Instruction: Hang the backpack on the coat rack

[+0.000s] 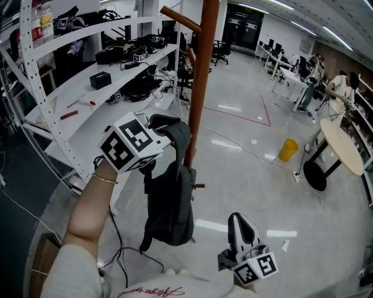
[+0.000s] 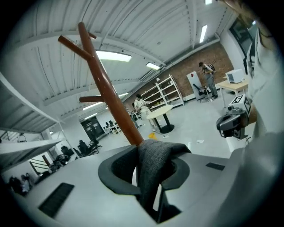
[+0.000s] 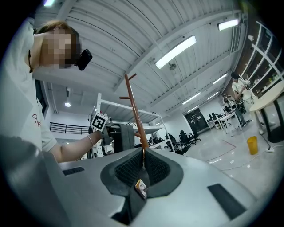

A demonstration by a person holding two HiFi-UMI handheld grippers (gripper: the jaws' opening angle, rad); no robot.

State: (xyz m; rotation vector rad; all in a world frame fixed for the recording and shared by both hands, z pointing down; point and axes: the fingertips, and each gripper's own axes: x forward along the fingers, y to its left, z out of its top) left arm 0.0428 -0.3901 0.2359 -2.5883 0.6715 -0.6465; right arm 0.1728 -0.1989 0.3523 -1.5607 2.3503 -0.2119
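Approach step: left gripper [image 2: 150, 177] jaws narrow, pinching the backpack [image 1: 170, 204] by its top strap [image 2: 156, 160], bag hanging below them, coat rack [image 1: 201, 87] just beyond; right gripper [image 3: 143, 170] jaws closed together on nothing; next likely needs lifting the strap over a peg [image 1: 180, 18]

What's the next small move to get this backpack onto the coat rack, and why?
Probably lift the left gripper higher. It is shut on the backpack's top handle, the bag hangs beside the rack's pole, and the long peg sticks out well above that handle.
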